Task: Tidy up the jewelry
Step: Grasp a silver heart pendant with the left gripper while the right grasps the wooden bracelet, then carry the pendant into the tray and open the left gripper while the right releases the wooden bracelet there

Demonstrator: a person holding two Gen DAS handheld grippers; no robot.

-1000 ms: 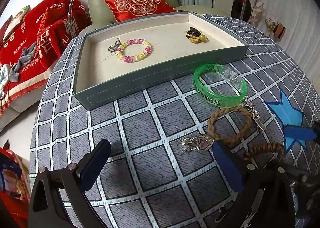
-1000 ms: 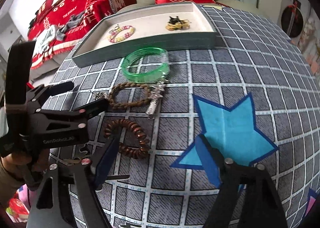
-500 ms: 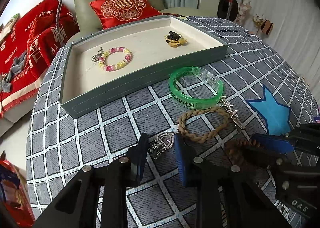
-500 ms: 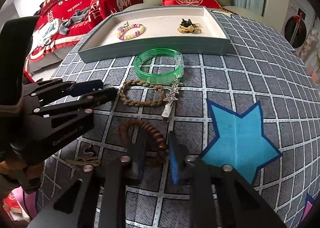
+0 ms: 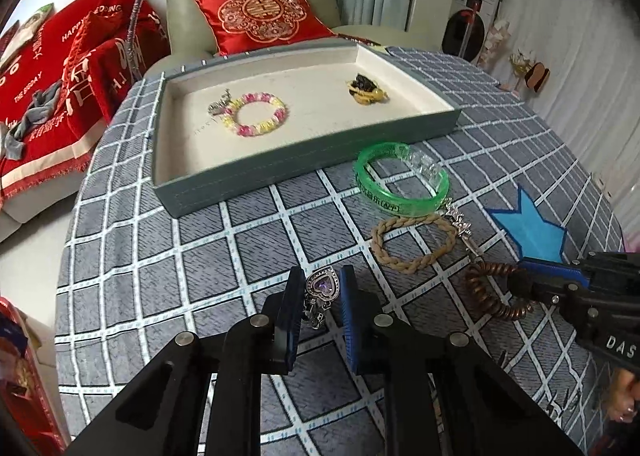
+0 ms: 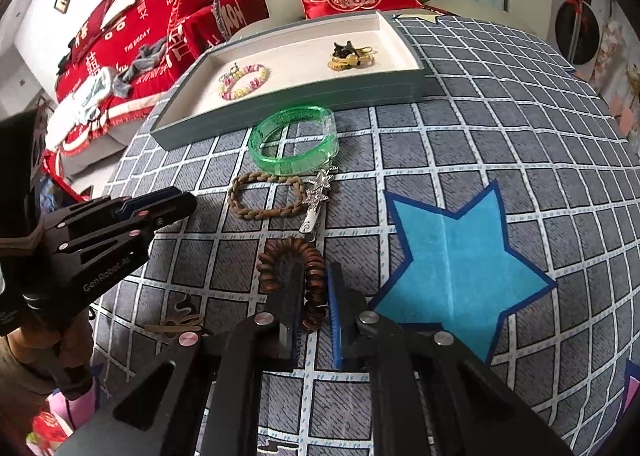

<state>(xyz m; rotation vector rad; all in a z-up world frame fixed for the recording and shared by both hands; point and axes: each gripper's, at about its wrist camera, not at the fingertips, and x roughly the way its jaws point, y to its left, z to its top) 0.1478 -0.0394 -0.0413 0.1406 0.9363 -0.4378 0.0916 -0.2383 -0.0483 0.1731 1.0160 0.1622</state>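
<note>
Closing on two pieces at once, the left gripper point(image 5: 320, 288) was seen with its fingers point(image 5: 294, 304) nearly together around a heart charm point(image 5: 323, 286), the jaws still drawing in, while the right gripper point(image 6: 314, 296) was narrowed almost fully on the rim of a brown coil bracelet point(image 6: 286, 256), its jaws also closing. Both pieces lay on the checked tabletop point(image 5: 160, 256), well short of the tray point(image 5: 280, 172).

A clean lift, it was judged, would depend on the charm being pinched across its body and not by its trailing chain, which could slip or swing. The springy coil looked likely to stretch or twist if raised by one side only, so a slow, straight lift would be favoured before either piece was carried over the tray's near wall.

Between the grippers and the tray, a green bangle point(image 5: 400, 184), a braided band point(image 5: 412, 242) and a silver star pin point(image 6: 318, 196) were left on the cloth, the pin just beside the coil and liable to be dragged along. Inside the tray a pink-and-yellow bead bracelet point(image 5: 258, 114) and a dark-and-gold piece point(image 5: 364, 90) were already set down, well apart, with bare lining between them. A sofa with a red cushion point(image 5: 260, 16) was visible behind.
</note>
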